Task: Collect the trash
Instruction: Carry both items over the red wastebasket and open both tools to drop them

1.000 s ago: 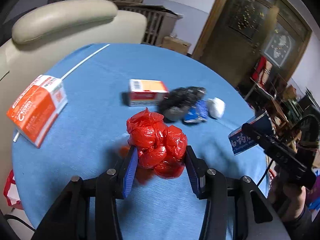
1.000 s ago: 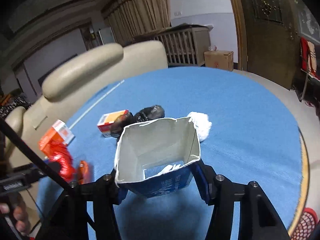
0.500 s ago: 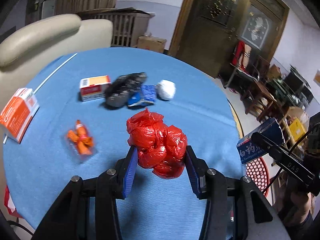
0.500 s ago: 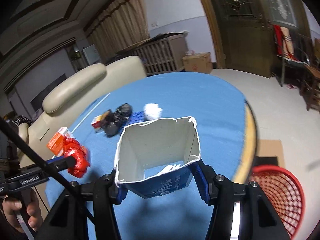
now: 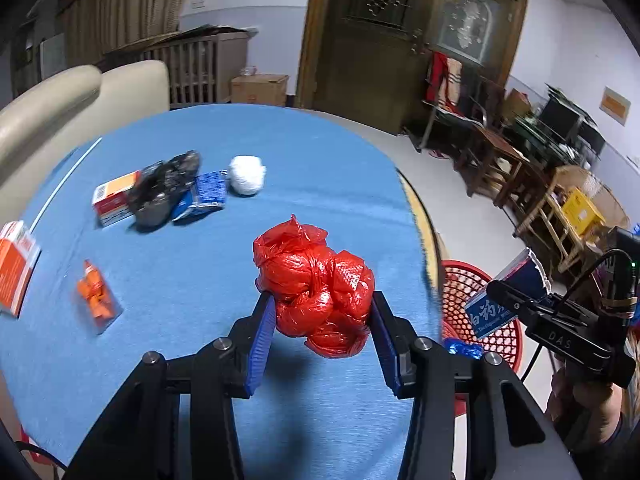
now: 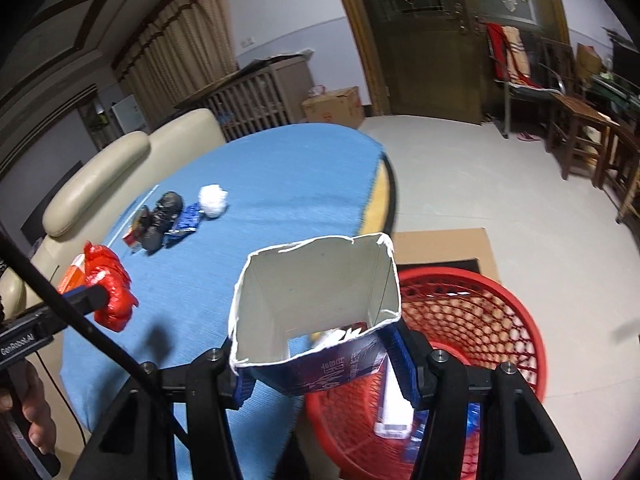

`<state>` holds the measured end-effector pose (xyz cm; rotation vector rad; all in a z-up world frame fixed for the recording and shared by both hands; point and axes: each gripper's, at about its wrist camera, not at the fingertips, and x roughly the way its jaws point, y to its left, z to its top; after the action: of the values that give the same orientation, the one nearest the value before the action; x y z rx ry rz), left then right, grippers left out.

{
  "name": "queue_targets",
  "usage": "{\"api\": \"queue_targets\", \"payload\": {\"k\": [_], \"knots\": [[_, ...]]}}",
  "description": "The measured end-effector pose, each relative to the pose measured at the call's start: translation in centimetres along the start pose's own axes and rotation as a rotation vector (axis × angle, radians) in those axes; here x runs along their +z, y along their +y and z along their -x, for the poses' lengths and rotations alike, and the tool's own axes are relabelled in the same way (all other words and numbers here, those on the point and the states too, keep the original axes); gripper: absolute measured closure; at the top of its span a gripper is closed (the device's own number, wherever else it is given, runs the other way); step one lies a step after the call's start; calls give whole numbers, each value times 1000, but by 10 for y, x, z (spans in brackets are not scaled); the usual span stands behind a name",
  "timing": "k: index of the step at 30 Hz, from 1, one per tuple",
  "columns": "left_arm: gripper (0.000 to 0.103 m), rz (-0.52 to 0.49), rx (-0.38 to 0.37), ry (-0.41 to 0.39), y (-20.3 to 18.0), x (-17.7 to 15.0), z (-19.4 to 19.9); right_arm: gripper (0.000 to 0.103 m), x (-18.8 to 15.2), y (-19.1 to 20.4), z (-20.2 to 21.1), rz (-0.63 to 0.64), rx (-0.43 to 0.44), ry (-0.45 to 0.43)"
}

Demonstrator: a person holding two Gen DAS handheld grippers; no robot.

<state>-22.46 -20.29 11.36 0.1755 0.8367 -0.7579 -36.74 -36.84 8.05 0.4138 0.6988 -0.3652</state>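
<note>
My left gripper [image 5: 322, 322] is shut on a crumpled red plastic bag [image 5: 316, 284] and holds it above the blue table [image 5: 240, 152] near its right edge; the bag also shows in the right wrist view [image 6: 110, 288]. My right gripper [image 6: 320, 354] is shut on an open blue and white carton [image 6: 316, 308], held over the near rim of the red mesh basket [image 6: 480, 320] on the floor. The carton [image 5: 508, 300] and the basket [image 5: 472, 304] also show in the left wrist view.
On the table lie a white paper ball [image 5: 247, 174], a blue wrapper [image 5: 202, 196], a black bag [image 5: 164, 192], a small red box [image 5: 114, 196], an orange wrapper [image 5: 96, 298] and an orange carton [image 5: 14, 268]. A beige sofa [image 6: 120, 172] stands behind. Brown cardboard [image 6: 444, 246] lies under the basket.
Both grippers have swung right, away from the table's middle. The red basket has come into view under the carton. Both grips are unchanged.
</note>
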Motion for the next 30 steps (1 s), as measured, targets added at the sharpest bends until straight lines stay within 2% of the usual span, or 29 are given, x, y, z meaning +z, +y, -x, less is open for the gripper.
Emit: {"api": "queue_targets", "payload": {"k": [16,30], "knots": [[55,-132,-75,32,-78,4,-21,44,-15,-77,15,-94,-115,23],[55,-239,-111,78,-136,0,-45,44,-14,-110,-1,-130,-137,64]]}}
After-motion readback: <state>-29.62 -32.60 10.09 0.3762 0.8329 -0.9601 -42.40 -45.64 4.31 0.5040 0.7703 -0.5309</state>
